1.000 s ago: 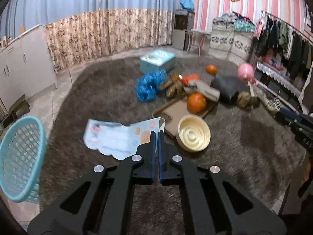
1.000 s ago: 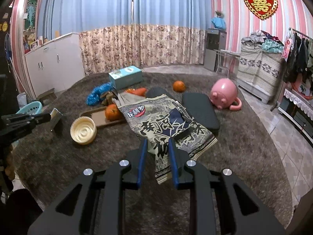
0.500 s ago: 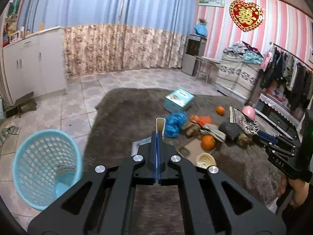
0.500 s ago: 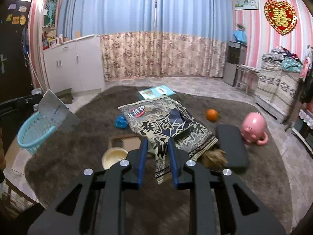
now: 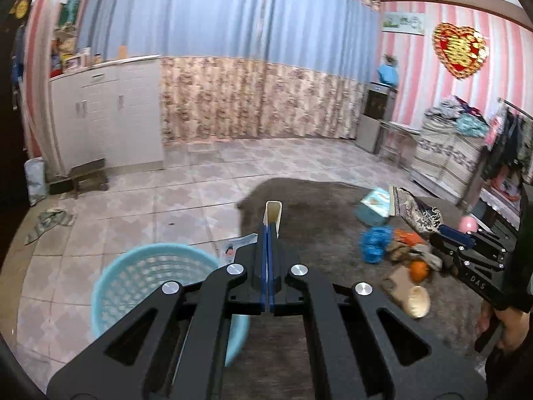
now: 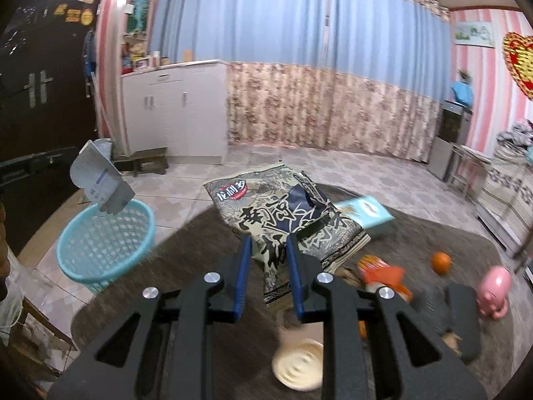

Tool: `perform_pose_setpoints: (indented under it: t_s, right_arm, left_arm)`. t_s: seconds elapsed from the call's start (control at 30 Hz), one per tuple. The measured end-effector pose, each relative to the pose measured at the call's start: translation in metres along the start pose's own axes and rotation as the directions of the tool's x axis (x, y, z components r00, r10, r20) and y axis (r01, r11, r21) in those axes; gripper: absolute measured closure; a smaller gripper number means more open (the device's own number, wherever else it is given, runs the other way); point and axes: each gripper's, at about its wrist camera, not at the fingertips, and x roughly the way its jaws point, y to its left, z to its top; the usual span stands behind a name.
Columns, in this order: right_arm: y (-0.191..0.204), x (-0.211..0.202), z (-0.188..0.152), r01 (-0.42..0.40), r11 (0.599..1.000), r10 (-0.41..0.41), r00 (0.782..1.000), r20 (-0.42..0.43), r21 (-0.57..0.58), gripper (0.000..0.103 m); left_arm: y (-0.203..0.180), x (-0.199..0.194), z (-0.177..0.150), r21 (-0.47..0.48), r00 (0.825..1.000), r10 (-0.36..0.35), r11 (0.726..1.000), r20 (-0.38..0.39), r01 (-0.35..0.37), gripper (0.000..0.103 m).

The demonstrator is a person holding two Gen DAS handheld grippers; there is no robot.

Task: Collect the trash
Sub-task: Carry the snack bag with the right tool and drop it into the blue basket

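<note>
Two claws loaded: left claw pressed together on flat paper wrapper, right claw pinching printed snack bag. Beyond, blue basket on tile. Risk: limp bag catches rim, falls outside.

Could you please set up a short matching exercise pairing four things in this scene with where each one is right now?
Things:
1. paper sheet
2. printed snack bag
3. orange
4. blue basket

Places:
A. lying on the dark rug
B. held in the right gripper
C. standing on the tiled floor
D. held in the left gripper, above the basket

Pairs: 1-D, 2-B, 3-A, 4-C
</note>
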Motion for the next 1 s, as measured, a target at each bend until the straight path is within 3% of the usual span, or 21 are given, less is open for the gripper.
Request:
perform_pose_setpoints:
  t_s: [0.4,0.7,0.73,0.8,1.0]
  right_arm:
    - [0.086,0.082,0.018,-0.146,0.988,0.144,0.989,-0.041,-0.05,0.081]
    - [0.126,0.117,0.007,-0.2,0.976,0.192,0.977,-0.093,-0.084,0.081]
    - [0.13,0.119,0.005,-0.205,0.975,0.196,0.976,-0.097,-0.089,0.081]
    - [0.137,0.123,0.003,-0.214,0.972,0.204,0.973,-0.104,-0.093,0.081]
    - [0.167,0.134,-0.003,-0.248,0.961,0.232,0.964,-0.128,-0.122,0.081]
  left_arm:
    - [0.094,0.047,-0.037,-0.068,0.988,0.114,0.99,-0.106,-0.122,0.103]
    - [0.121,0.076,-0.064,-0.088,0.979,0.127,0.986,-0.159,-0.143,0.1]
    - [0.118,0.074,-0.065,-0.084,0.978,0.133,0.985,-0.161,-0.148,0.096]
    - [0.123,0.069,-0.065,-0.086,0.975,0.161,0.981,-0.155,-0.176,0.063]
    - [0.135,0.04,-0.055,-0.08,0.957,0.275,0.956,-0.094,-0.282,0.02]
